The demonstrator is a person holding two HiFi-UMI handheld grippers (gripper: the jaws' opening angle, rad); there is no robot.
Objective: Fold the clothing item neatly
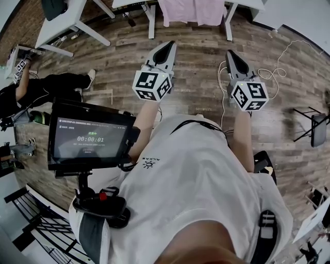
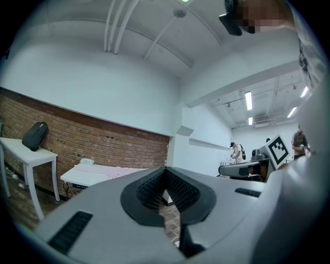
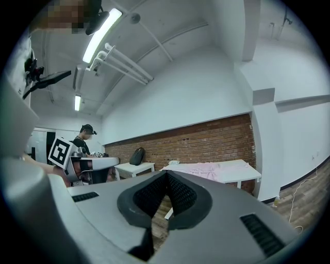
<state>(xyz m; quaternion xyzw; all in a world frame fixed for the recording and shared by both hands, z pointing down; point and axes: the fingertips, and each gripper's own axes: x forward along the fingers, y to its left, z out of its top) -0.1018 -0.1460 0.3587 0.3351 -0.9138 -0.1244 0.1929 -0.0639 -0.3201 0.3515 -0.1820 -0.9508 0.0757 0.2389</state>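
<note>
A pink garment (image 1: 188, 11) lies spread on a white table (image 1: 231, 23) at the far side of the room, hanging over its front edge. Both grippers are held out over the wooden floor, well short of that table. My left gripper (image 1: 168, 47) is shut with nothing in it, and my right gripper (image 1: 230, 53) is also shut and empty. In the left gripper view the left gripper (image 2: 165, 169) has its jaws closed, with the garment (image 2: 105, 170) far beyond them. The right gripper view shows the right gripper (image 3: 166, 173) closed and the garment (image 3: 206, 167) on its table (image 3: 246, 174).
A monitor on a stand (image 1: 87, 136) is close at my left. Another white table (image 1: 59, 26) with a black bag (image 1: 53, 7) stands at the back left. Cables (image 1: 273, 69) trail over the floor at the right, near a chair (image 1: 315, 124). A seated person (image 1: 46, 85) is at the left.
</note>
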